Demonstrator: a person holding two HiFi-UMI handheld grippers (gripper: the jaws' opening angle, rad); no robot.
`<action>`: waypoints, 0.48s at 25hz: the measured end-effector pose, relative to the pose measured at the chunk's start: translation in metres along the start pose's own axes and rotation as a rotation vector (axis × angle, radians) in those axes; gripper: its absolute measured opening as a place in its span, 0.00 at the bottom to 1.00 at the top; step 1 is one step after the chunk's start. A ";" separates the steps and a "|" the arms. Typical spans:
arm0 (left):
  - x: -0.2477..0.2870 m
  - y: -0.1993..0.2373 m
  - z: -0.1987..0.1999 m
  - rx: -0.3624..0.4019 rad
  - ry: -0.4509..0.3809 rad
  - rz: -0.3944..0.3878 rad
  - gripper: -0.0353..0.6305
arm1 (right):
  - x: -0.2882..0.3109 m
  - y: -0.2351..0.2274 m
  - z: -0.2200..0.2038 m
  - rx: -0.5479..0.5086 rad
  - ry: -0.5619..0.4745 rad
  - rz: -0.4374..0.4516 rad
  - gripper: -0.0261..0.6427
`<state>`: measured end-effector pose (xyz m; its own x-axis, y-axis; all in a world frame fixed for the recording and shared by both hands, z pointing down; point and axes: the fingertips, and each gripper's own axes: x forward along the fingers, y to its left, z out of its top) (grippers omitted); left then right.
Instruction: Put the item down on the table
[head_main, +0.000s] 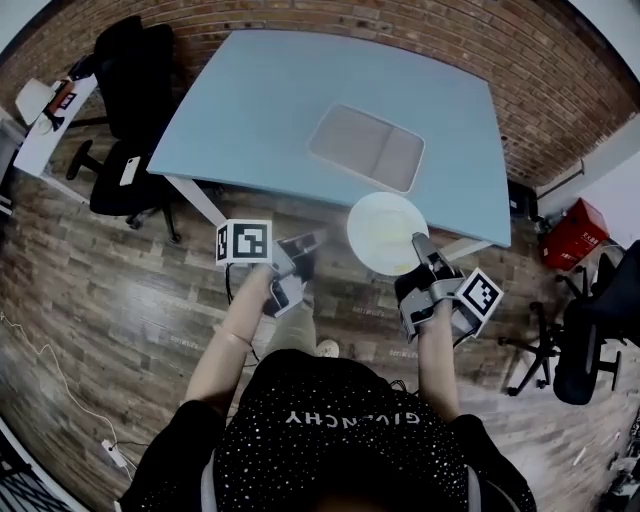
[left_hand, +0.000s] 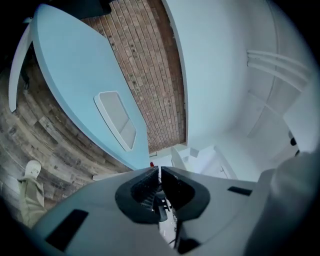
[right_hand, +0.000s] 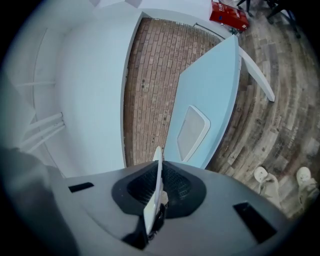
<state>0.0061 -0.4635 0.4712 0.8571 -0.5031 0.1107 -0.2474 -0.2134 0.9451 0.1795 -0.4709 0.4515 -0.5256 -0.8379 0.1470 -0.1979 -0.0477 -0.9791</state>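
White plate (head_main: 385, 232) is pinched at its rim by the right gripper (head_main: 420, 246), jaws clamped on the edge at the plate's 4 o'clock in head view. In the right gripper view the plate (right_hand: 157, 186) shows edge-on between the pads, so its flat face runs in line with the jaws. It's round, so no long axis to mind. In head view it looks roughly level, face up, held in the air, not on anything.

Light blue table (head_main: 260, 110) lies at 12 o'clock from the plate; the plate hangs about at the near table edge, mostly short of it. Grey tray (head_main: 366, 147) sits on the table at 12 o'clock from the plate, near but apart.

Left gripper (head_main: 303, 245) is at 9 o'clock of the plate, well apart; left gripper view shows jaws pressed together with nothing between (left_hand: 160, 176).

Judgement: right hand is the only one involved; next move likely a reach forward toward 12 o'clock, then lower onto bare tabletop short of the tray. Risk: rim pinch lets the plate tilt
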 end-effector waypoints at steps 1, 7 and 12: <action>0.008 0.005 0.009 -0.010 0.006 -0.006 0.08 | 0.008 -0.001 0.004 0.005 -0.005 -0.004 0.08; 0.060 0.039 0.082 -0.039 0.076 -0.032 0.08 | 0.074 -0.007 0.042 0.016 -0.070 -0.044 0.08; 0.094 0.072 0.164 -0.046 0.073 -0.018 0.08 | 0.154 -0.011 0.071 0.020 -0.129 -0.086 0.08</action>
<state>-0.0059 -0.6638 0.4995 0.8924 -0.4367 0.1140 -0.2120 -0.1827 0.9600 0.1601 -0.6380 0.4752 -0.3963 -0.8933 0.2122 -0.2202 -0.1319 -0.9665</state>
